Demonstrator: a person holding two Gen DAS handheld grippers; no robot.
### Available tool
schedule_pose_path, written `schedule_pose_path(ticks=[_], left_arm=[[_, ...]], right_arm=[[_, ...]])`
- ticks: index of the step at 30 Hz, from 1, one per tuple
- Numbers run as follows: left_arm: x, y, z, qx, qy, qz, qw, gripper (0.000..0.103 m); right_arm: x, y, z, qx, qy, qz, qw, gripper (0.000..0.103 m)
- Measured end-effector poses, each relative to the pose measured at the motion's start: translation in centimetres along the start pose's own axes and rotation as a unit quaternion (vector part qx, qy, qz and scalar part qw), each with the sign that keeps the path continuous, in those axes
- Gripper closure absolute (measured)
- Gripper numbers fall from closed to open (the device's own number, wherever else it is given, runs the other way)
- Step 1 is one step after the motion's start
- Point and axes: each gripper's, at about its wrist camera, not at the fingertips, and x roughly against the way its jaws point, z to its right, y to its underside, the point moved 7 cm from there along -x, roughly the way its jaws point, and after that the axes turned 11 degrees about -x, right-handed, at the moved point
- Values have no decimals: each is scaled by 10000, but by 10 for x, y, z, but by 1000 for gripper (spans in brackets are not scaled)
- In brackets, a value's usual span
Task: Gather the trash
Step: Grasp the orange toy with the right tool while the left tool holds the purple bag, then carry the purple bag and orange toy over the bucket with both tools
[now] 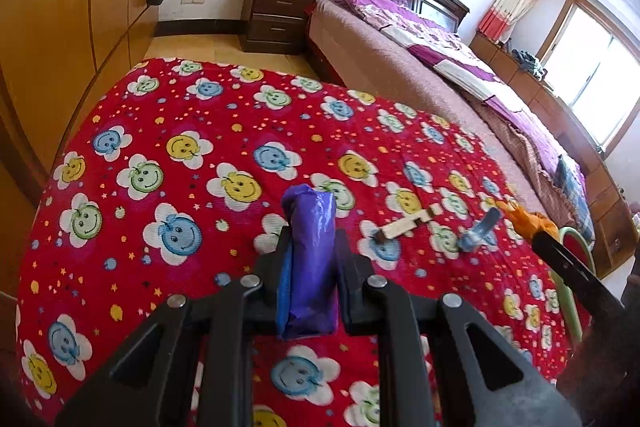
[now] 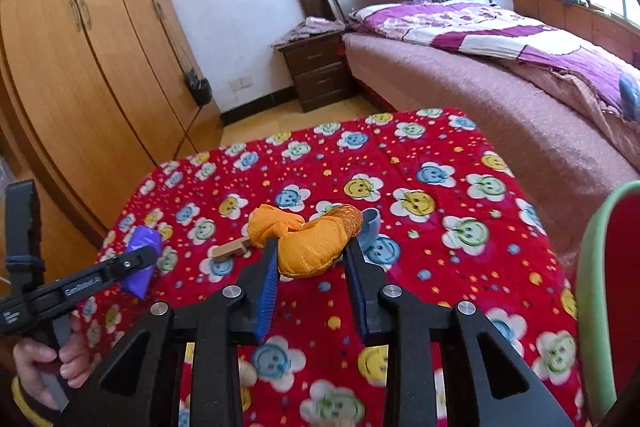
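My left gripper (image 1: 311, 239) is shut on a crumpled purple plastic bag (image 1: 310, 227) and holds it above the red smiley-face cloth (image 1: 160, 147). The bag also shows in the right wrist view (image 2: 142, 255), held by the left gripper (image 2: 140, 259). My right gripper (image 2: 310, 247) is shut on a crumpled orange bag (image 2: 312, 243), seen at the right edge in the left wrist view (image 1: 528, 221). A small wooden piece (image 1: 404, 225) (image 2: 230, 249) and a blue-grey plastic scoop (image 1: 478, 229) (image 2: 370, 225) lie on the cloth.
The red cloth covers a table (image 2: 440, 187). A bed (image 2: 500, 75) stands right of it, a dark nightstand (image 2: 320, 71) beyond, and a wooden wardrobe (image 2: 80, 67) on the left. A chair with a green rim (image 2: 592, 287) is at the right.
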Motion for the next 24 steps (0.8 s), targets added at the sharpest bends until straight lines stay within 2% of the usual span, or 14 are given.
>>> schedule_pose_path(ticks=[14,24], left_arm=[[47,15,45,-53,394,139,9991,85],[62,29,75,-129,596,88,9981,85]], right_arm=[[75,17,12,-250,-167,334,9990,71],[110,31,37,-534,-115,476,9974,71]])
